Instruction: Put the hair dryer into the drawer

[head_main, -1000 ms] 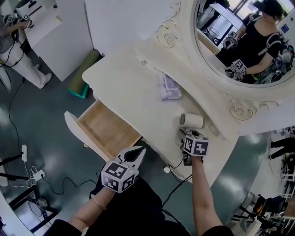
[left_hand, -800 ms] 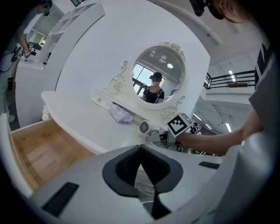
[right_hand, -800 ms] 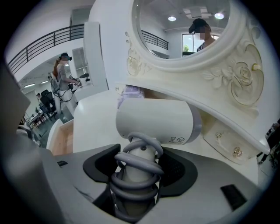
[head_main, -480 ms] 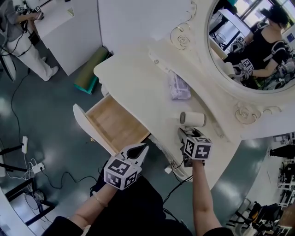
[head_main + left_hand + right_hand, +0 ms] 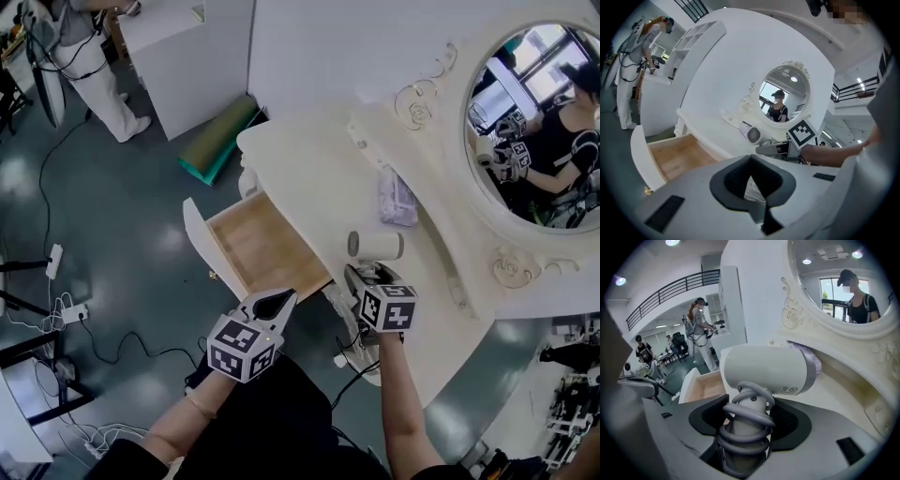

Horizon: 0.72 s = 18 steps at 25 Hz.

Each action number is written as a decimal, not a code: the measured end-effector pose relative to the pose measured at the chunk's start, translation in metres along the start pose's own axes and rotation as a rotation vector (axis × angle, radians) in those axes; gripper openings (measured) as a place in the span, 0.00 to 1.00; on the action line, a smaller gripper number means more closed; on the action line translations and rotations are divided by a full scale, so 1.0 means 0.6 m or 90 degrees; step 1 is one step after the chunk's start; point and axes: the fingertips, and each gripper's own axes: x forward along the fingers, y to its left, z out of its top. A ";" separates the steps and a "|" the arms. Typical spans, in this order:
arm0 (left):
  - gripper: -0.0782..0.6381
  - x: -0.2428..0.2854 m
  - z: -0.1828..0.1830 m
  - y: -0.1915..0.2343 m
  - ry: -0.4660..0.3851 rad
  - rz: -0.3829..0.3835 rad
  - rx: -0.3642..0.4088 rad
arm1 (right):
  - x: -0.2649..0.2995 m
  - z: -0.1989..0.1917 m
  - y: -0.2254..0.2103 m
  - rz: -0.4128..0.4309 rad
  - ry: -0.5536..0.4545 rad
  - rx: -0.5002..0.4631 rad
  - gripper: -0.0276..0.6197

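We hold hair dryer [image 5: 377, 246] by handle, right tongs [image 5: 359, 278] clamped on it. Since a second ago it's nearer open drawer [image 5: 253, 248], seemingly just off desk [image 5: 309, 178]. Left tongs [image 5: 274, 302] together, empty. We judge only lowering in remains.

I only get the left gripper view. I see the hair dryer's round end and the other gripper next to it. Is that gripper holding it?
Observer: Yes. The right gripper view shows the right gripper shut on the hair dryer's handle.
Operator: Where's its cord?
Observer: A grey cord is coiled round that handle.
Operator: Is my gripper over the drawer?
Observer: Not quite. In the head view the left gripper shows just beside the open drawer's near side wall, not over its wooden bottom.
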 end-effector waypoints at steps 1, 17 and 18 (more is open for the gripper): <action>0.14 -0.008 0.000 0.010 -0.005 0.011 -0.006 | 0.007 0.007 0.016 0.011 -0.002 -0.007 0.48; 0.14 -0.118 -0.004 0.121 -0.075 0.145 -0.072 | 0.114 0.045 0.246 0.162 0.024 -0.145 0.48; 0.14 -0.122 -0.004 0.127 -0.078 0.152 -0.075 | 0.120 0.046 0.258 0.170 0.027 -0.153 0.48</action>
